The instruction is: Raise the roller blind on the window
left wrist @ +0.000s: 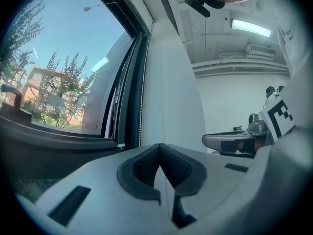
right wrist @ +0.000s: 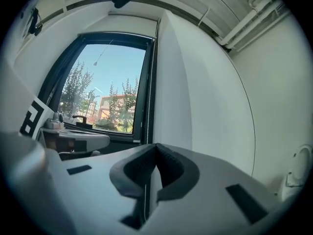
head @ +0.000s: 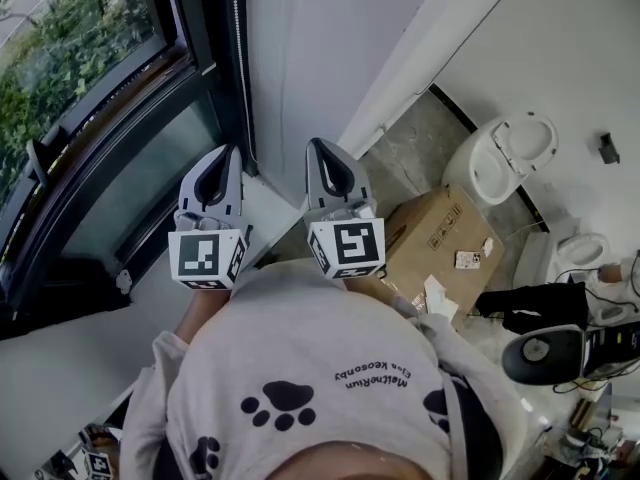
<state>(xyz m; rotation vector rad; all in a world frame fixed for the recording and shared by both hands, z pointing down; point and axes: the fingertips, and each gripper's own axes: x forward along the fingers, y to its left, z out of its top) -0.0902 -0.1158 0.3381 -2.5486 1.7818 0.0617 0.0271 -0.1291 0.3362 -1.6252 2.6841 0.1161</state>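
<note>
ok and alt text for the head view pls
Seen from above, a person in a grey paw-print top holds the left gripper and right gripper, both shut, side by side toward a dark-framed window with a bead chain at its edge. A cardboard box and toilet sit to the right.

You face the dark-framed glass window (right wrist: pixel 105 87). In the right gripper view its pane stands uncovered from sill to top rail, with trees and buildings showing through. You find the white beaded blind chain (head: pixel 237 48) hanging straight down the frame's right upright, beside the white wall.
</note>
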